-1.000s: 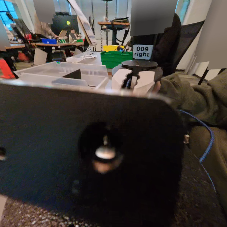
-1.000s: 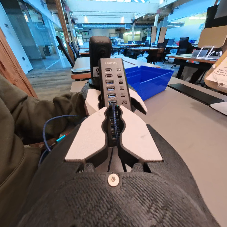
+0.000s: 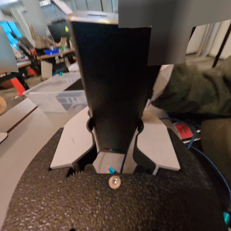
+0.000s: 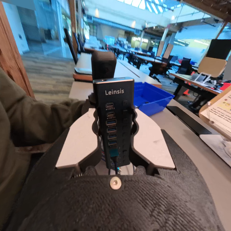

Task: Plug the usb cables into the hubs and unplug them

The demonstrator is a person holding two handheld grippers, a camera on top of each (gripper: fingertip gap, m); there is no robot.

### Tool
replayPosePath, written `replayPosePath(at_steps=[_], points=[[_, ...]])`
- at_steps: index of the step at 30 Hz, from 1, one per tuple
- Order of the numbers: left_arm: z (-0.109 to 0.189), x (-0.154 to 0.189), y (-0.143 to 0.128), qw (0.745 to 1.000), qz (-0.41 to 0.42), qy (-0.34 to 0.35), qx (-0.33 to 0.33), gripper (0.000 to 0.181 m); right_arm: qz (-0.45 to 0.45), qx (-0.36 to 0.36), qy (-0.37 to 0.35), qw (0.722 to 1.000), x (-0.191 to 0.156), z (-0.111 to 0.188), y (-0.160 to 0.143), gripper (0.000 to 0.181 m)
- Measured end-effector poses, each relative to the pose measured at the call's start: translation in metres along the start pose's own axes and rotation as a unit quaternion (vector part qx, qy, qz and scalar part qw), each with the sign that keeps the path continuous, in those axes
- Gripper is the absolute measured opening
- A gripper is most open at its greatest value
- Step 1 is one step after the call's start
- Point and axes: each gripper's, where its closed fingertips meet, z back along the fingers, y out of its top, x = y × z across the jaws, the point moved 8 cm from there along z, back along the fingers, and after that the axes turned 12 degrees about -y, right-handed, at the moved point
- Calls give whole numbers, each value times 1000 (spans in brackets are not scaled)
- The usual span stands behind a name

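Right gripper (image 4: 114,112): its jaws are spread wide, one white finger on each side of the hub. It holds nothing that I can see. I cannot tell whether the black wavy pads touch the hub's edges.
Change at the right gripper: a second ago these jaws were pinched on the blue cable at the hub's face. Now they have let go and opened.
Left gripper (image 3: 115,117): clamped on the hub from the far side and holding it upright. Its own view shows only the hub's plain black back.
Change at the left gripper: a second ago a dark plate filled its view. Now the hub stands clearly between its fingers.
Hub (image 4: 114,92): off the table and upright between the two facing grippers, with its port face towards the right gripper.
Plug (image 4: 114,152): a teal plug sits in a low port. The four blue ports and two small ports above it are empty.
Cable (image 3: 212,166): blue braid that hangs slack below the hub and loops off towards the olive sleeve (image 3: 193,90).
Meaning for the task: the plug looks seated, so this insertion is likely done. The pull-out, or another cable, probably comes next.
Surroundings: a blue bin (image 4: 153,100) stands far right on the grey table (image 4: 172,137), and a clear tub (image 3: 52,98) stands on the far left.
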Motion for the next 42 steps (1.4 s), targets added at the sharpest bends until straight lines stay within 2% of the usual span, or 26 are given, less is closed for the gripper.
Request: replayPosePath(at_steps=[2,3,10,13,17,19,21,25,30,32,37,39,42], points=[[1,2,4,999,3,-16,49,66,-33,34,9,999,3,5,3,52],[2,2,3,998,7,-21,53,62,-42,44,7,998,4,7,3,52],[2,-1,-1,1000,4,-18,16,60,-28,32,-8,999,4,8,-1,52],[4,-3,-3,1000,-3,-4,20,59,-30,21,-20,999,5,7,-2,52],[11,-6,-6,998,26,-17,63,62,-18,-33,-40,998,12,20,-14,44],[17,-6,-6,996,30,-24,81,62,-47,-64,-27,996,15,28,-25,40],[20,-6,-8,996,35,-27,75,59,-81,-55,-3,995,14,30,-31,35],[17,-4,-9,996,34,-38,69,62,-55,-89,21,994,7,25,-45,24],[11,-3,-10,997,27,-44,62,63,-67,-77,22,995,5,18,-49,7],[9,-3,-11,997,28,-45,62,62,-64,-83,20,994,5,18,-50,8],[11,-5,-12,997,31,-39,67,59,-56,-94,-2,994,9,23,-50,23],[11,-5,-12,996,32,-36,69,62,-57,-92,10,994,6,21,-51,16],[10,-5,-13,997,33,-36,66,58,-48,-102,9,994,3,16,-55,15]])
